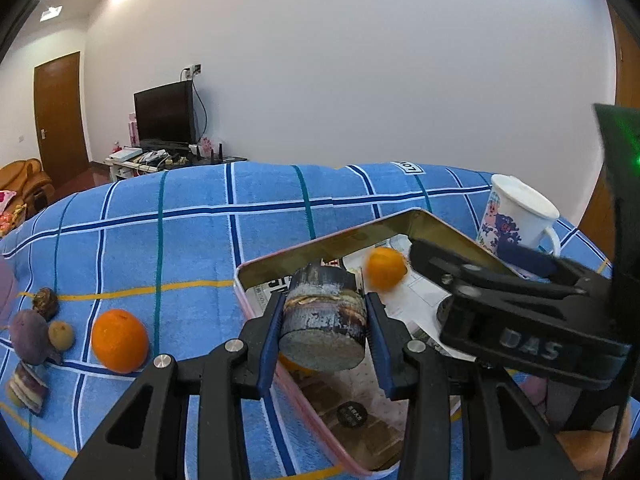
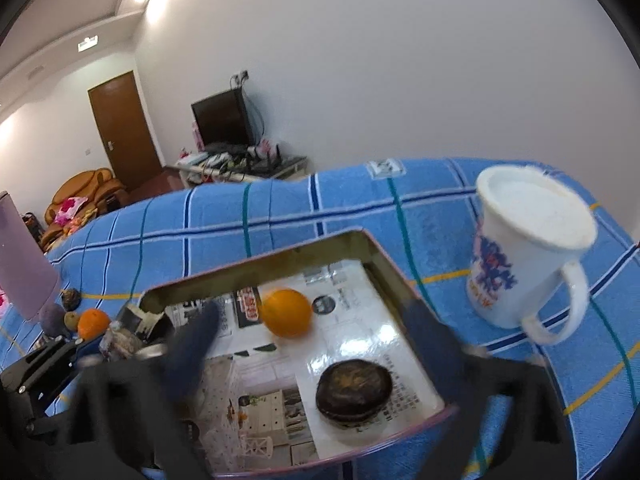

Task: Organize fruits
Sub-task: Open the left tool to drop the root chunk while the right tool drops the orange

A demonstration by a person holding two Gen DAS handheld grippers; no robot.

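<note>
In my left wrist view, my left hand-held gripper (image 1: 324,334) is clamped on a short, dark, weathered cylinder chunk with a cut grey end (image 1: 323,320), the blue pads pressing its curved sides; I hold it over the near corner of the shallow pink-rimmed metal tray lined with printed paper (image 1: 280,264). It looks stiff and fairly dense, with a rough skin that should not slip, so a grip across the middle of the barrel suits it. A small round orange (image 1: 385,268) lies blurred in the tray beyond, and my right hand-held gripper (image 1: 424,252) reaches in from the right, close to it. On the blue checked cloth covering the bench (image 1: 200,240), a larger orange (image 1: 119,340) sits well to the left, beside a purple bulb-shaped fruit (image 1: 30,336) and small brown ones. In my right wrist view, the right hand-held gripper (image 2: 316,328) stands wide open and motion-blurred with nothing between its pads; the small orange (image 2: 286,312) rests on the tray's paper (image 2: 360,344) between its fingers. I judge it light, firm-skinned, smooth and prone to roll, best taken across its widest part. A dark flat round piece (image 2: 354,390) lies nearer me, and a white printed mug (image 2: 528,248) stands outside the tray.
</note>
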